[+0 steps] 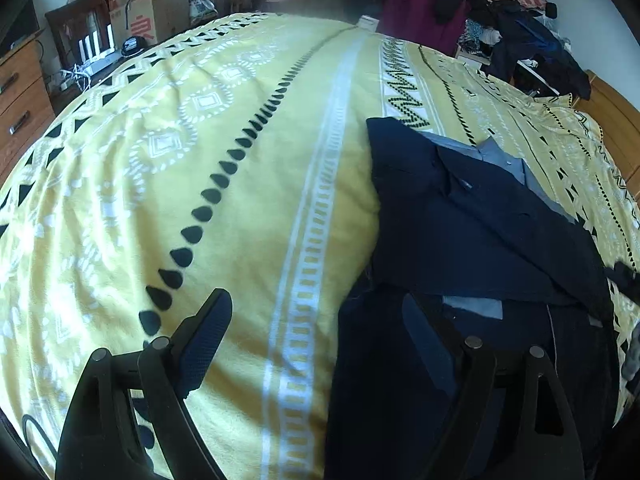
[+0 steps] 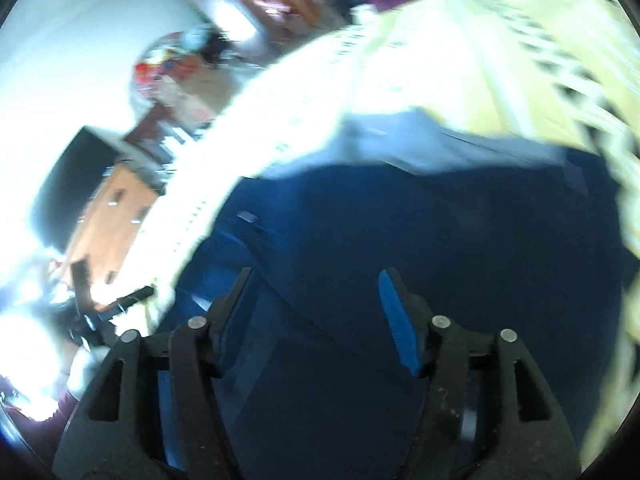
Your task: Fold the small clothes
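Observation:
A dark navy garment (image 1: pixel 472 224) with a lighter blue lining lies partly folded on the right half of a yellow patterned blanket (image 1: pixel 224 152). My left gripper (image 1: pixel 316 300) hovers open at the garment's near left edge, its right finger over the cloth and its left finger over the blanket. In the blurred right wrist view the same navy garment (image 2: pixel 420 220) fills the middle. My right gripper (image 2: pixel 316 276) stands open just above it, with nothing between the blue pads (image 2: pixel 396 320).
A heap of dark and maroon clothes (image 1: pixel 460 12) sits at the bed's far right. Cardboard boxes (image 1: pixel 152 16) and a wooden drawer chest (image 1: pixel 20 96) stand left of the bed. The left half of the blanket is bare.

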`<action>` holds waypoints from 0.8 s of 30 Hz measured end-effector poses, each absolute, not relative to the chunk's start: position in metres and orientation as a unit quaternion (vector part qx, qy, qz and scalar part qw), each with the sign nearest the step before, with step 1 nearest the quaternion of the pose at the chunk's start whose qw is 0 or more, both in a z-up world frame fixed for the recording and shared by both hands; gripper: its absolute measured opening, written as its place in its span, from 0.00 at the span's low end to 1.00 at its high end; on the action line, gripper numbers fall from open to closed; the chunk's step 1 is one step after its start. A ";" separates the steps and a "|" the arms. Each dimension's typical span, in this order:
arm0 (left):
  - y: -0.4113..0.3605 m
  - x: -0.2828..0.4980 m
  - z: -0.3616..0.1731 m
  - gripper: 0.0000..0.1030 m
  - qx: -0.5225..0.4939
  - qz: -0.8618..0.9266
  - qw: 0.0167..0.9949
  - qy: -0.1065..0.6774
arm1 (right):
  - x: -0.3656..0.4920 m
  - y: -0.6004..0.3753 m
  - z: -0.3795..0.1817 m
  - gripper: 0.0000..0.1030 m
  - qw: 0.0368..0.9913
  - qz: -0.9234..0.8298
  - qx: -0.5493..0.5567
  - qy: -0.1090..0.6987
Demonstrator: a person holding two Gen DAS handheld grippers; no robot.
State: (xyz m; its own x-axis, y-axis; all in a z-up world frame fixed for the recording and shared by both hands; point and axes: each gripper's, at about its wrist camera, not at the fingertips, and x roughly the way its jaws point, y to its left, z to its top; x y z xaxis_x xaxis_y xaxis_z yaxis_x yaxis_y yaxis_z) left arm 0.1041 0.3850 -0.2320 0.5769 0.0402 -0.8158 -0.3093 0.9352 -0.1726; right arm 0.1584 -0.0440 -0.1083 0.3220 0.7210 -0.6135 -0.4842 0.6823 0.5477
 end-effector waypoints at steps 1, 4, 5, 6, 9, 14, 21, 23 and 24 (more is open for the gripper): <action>0.382 0.109 -0.230 0.86 -0.154 0.089 0.877 0.447 | 0.168 -0.021 -0.109 0.62 0.796 0.388 0.132 0.445; 0.368 0.140 -0.230 0.85 -0.140 0.056 0.876 0.458 | 0.193 0.038 -0.123 0.62 0.774 0.414 0.129 0.462; 0.362 0.153 -0.233 0.82 -0.118 0.062 0.876 0.464 | 0.201 0.057 -0.131 0.62 0.764 0.418 0.131 0.473; 0.358 0.166 -0.236 0.81 -0.096 0.070 0.875 0.469 | 0.207 0.067 -0.139 0.62 0.759 0.421 0.129 0.479; 0.368 0.201 -0.258 0.82 -0.070 0.113 0.856 0.500 | 0.220 0.093 -0.174 0.67 0.738 0.411 0.112 0.523; 0.408 0.198 -0.269 0.82 -0.116 0.165 0.843 0.498 | 0.209 0.089 -0.175 0.69 0.742 0.424 0.102 0.508; 0.364 0.215 -0.238 0.88 -0.057 0.103 0.884 0.452 | 0.212 0.104 -0.180 0.88 0.745 0.438 0.088 0.496; 0.367 0.244 -0.258 0.88 -0.053 0.114 0.868 0.480 | 0.210 0.108 -0.179 0.88 0.746 0.439 0.069 0.496; 0.378 0.253 -0.272 0.88 -0.070 0.124 0.856 0.498 | 0.208 0.106 -0.176 0.88 0.746 0.437 0.060 0.499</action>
